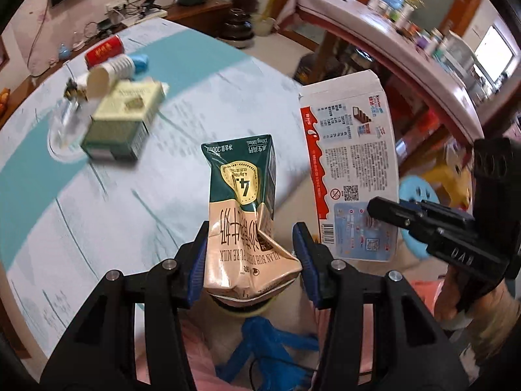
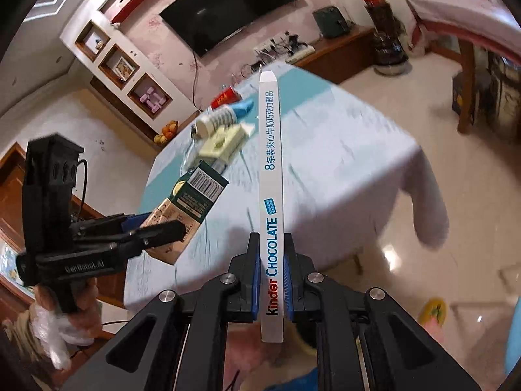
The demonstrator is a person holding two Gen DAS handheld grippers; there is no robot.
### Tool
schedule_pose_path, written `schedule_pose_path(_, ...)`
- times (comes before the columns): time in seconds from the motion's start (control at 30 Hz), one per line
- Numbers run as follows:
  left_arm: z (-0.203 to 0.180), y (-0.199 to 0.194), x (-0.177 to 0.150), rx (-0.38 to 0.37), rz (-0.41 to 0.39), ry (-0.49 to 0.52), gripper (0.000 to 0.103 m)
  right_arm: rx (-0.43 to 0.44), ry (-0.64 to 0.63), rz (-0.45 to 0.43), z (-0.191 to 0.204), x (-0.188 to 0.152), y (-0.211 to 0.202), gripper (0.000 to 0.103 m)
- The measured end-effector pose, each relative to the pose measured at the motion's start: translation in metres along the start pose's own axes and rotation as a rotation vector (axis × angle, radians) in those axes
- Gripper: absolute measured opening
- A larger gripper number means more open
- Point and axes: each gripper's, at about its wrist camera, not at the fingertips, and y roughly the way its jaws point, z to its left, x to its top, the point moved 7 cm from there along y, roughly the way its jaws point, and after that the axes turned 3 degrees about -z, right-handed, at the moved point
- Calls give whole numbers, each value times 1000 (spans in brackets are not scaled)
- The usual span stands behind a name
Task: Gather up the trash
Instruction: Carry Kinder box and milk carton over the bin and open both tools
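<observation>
My left gripper (image 1: 250, 254) is shut on a crumpled green and tan milk carton (image 1: 242, 208), held up off the table; the carton also shows in the right wrist view (image 2: 189, 205). My right gripper (image 2: 272, 280) is shut on a flat white Kinder chocolate box (image 2: 271, 195), held edge-on and upright; its printed back shows in the left wrist view (image 1: 351, 169). On the table (image 1: 202, 97) lie a green box (image 1: 127, 117), a white paper cup (image 1: 110, 71), a red can (image 1: 104, 50), a blue wrapper (image 1: 140, 60) and a clear plastic piece (image 1: 65, 120).
The table has a pale blue and teal cloth (image 2: 325, 150). Below the grippers are pink fabric and a blue object (image 1: 260, 352). A blue stool (image 1: 413, 195) and yellow stool (image 1: 449, 179) stand on the floor at right. A TV (image 2: 228, 3) hangs on the far wall.
</observation>
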Motion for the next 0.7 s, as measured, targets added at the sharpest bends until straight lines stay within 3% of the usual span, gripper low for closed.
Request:
schedule_pose_path(0.2,-25,17,-66,-29,54,49,46,-12,107,77,-19,-75,-15,11)
schedule_pose_path(0.33,-33,40,-106,-47,133,56,46,-43,154,165,-36,-119,-7,11)
schedule_pose_path(0.5,-36,87,-150,-29,249,78,46,-85,238,274,-68,-157,26,11)
schedule_pose_path(0.7,-31,151,-183,54,305,168,46,-113,365,410,-110,-201,87,11)
